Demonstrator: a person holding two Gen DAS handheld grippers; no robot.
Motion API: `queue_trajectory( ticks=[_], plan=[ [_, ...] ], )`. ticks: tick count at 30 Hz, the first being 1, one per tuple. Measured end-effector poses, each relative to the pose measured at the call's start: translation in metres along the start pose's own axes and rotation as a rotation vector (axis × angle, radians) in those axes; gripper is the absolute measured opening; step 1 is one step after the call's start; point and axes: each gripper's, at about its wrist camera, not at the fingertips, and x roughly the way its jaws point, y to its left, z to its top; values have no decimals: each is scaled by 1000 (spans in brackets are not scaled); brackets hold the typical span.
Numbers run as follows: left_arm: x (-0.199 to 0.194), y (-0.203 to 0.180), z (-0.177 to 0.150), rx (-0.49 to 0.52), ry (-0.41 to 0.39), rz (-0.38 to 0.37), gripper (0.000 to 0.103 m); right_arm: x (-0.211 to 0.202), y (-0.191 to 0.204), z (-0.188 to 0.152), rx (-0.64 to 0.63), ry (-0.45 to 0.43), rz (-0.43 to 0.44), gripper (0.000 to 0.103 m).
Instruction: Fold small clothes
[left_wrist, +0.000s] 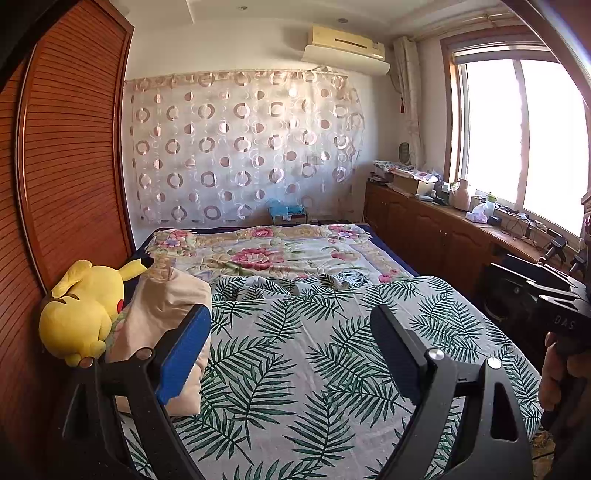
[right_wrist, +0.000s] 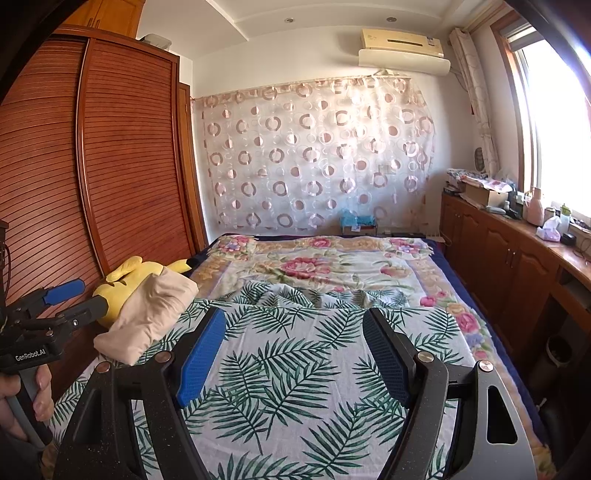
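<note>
Beige cloth, the garment (right_wrist: 147, 317), lies in a soft bundle at the left edge of the bed, on the leaf-print sheet (right_wrist: 295, 369) and touching the yellow plush (right_wrist: 122, 284) behind it. Its outline looks roughly doubled over, with rounded corners; you cannot tell from either view whether it is a finished fold or a loose heap. The scene fits both: a piece set aside once folded, or one waiting to be spread out. The middle of the sheet is bare, with only a rumple at its far edge against the floral blanket (right_wrist: 314, 266).

Left gripper (left_wrist: 291, 354): fingers wide apart, blue pads facing inward, nothing between them. It hovers above the sheet, and its left finger (left_wrist: 184, 354) overlaps the garment in the picture; whether it touches the cloth cannot be told.

Right gripper (right_wrist: 295, 354): likewise spread wide and empty, held over the bare middle of the sheet, well clear of the garment. Your hand (right_wrist: 22, 398) on the left tool's handle shows at the edge of the right view.

Any grasp on the garment would call for a pinch at a free edge or corner, since thin, limp cloth will sag and drag along the sheet if taken from its middle.
</note>
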Motion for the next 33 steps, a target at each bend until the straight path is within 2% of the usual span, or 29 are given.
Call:
queue_trajectory(
  ticks=[33],
  plan=[
    [-4, 1, 1, -2, -10, 1, 89, 0, -5, -1, -1, 1, 10, 78]
  ],
)
